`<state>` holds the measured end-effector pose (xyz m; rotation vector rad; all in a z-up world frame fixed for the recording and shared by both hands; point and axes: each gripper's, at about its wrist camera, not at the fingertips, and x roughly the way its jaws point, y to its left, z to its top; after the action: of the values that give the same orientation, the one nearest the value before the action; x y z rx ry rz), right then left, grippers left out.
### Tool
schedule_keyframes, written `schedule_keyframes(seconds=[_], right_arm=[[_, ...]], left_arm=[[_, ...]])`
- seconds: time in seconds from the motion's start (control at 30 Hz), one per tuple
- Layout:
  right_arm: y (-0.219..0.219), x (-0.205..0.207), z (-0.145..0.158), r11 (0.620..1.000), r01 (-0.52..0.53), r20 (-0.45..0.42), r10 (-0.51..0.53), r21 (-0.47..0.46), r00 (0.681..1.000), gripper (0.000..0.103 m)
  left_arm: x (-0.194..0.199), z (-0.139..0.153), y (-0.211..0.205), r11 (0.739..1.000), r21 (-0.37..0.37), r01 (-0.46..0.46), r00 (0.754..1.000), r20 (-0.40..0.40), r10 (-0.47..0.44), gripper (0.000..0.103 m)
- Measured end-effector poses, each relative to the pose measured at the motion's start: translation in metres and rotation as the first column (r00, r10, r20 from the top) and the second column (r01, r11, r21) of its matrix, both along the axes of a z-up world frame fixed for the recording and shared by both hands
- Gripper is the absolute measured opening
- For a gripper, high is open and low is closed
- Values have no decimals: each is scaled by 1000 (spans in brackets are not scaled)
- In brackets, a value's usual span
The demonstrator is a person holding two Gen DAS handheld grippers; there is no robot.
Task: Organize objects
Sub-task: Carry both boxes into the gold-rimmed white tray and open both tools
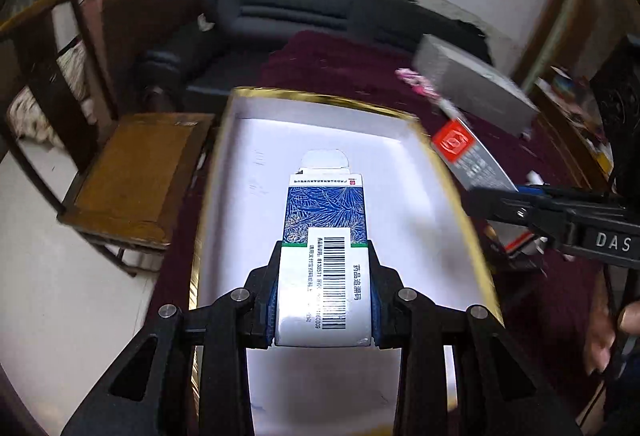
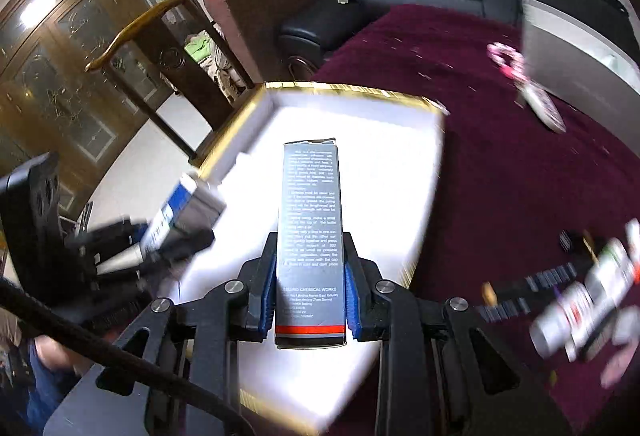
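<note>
**Both claws carry cartons over an empty tray**

A maroon-clothed table (image 2: pixel 500 171) holds a gold-rimmed white tray (image 1: pixel 224 163), which looks empty. The left claw (image 1: pixel 324 296) is clamped on a blue-and-white medicine carton (image 1: pixel 324 236); the right claw (image 2: pixel 310 300) is clamped on a slim grey glue carton (image 2: pixel 311 220). Both hang above the tray. Best to lower each flat, side by side, before releasing. Blurred bottles (image 2: pixel 592 296) lie near the table's edge.

Black fingers (image 1: pixel 276 268), blue pads (image 2: pixel 352 292)

Glossy cardboard carton (image 1: pixel 323 232), velvety tablecloth (image 2: pixel 500 171)
</note>
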<state>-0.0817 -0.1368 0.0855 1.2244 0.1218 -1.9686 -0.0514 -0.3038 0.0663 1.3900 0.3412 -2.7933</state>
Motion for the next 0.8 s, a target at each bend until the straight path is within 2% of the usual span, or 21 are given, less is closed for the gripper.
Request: schedule_keyframes(seconds=[0.1, 0.2, 0.3, 0.53, 0.8], right_arm=[[-40, -25, -15, 1000, 1, 48, -1, 8, 999, 25], [-63, -44, -27, 1000, 13, 56, -15, 24, 998, 25], [-84, -64, -39, 999, 34, 101, -35, 18, 994, 25], [-109, -86, -54, 998, 53, 160, -59, 38, 985, 25], [-128, -97, -63, 995, 85, 177, -92, 45, 980, 26]], left_arm=[[-19, -6, -15, 999, -3, -54, 998, 16, 54, 29], [-31, -16, -28, 996, 9, -92, 995, 42, 92, 29], [-40, -24, -27, 995, -8, -98, 994, 51, 99, 29], [-41, -28, -23, 995, -39, -95, 995, 37, 97, 29], [-46, -25, -32, 991, -51, -124, 991, 49, 127, 29]])
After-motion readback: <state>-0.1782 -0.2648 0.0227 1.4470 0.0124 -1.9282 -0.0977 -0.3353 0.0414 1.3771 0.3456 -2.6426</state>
